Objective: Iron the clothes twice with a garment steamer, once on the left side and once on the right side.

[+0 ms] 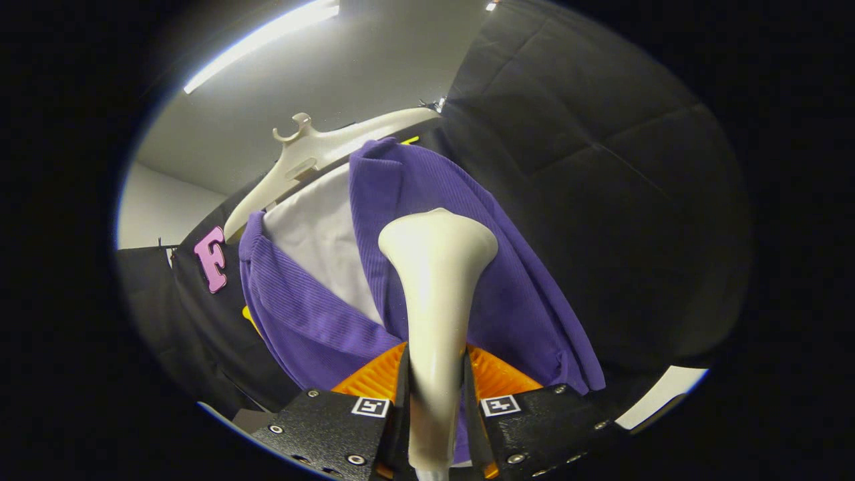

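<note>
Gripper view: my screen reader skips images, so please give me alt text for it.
The gripper is shut on a cream garment steamer, its head raised against a purple jacket on a pale hanger, with a white shirt inside the jacket.

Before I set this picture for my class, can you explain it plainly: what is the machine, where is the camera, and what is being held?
There is no robot here. A person carries a hand-held gripper with two jaws, and the camera rides on it, looking forward along them, so the view is rounded and tilted. The jaws stand closed on the handle of a pale garment steamer, one on each side. Its wide head points at a purple jacket just beyond. The jacket hangs over a white lining or shirt on a pale hanger, in front of the booth's black cloth wall.
</note>
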The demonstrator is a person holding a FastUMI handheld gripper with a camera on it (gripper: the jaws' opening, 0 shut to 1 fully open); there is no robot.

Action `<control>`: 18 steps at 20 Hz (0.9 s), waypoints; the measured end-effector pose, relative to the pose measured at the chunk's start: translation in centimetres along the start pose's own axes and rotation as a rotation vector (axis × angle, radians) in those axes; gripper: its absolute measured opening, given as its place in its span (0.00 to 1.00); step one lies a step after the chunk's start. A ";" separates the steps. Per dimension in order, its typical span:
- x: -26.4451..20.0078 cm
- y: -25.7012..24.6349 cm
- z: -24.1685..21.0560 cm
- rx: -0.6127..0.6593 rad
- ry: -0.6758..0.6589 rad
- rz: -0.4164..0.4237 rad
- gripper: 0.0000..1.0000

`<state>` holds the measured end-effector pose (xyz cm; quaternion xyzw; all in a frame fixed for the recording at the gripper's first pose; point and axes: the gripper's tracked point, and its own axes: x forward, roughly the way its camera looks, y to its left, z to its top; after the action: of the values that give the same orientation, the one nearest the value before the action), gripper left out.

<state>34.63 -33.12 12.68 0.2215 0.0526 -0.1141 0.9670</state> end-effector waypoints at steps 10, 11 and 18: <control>-2.5 -6.8 -10.9 0.073 0.193 -0.046 0.35; -2.6 -7.0 -11.9 0.069 0.209 -0.045 0.36; -3.1 -7.4 -17.5 0.032 0.287 -0.042 0.35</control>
<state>28.90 -31.30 -5.67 0.2497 0.1933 -0.1021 0.9433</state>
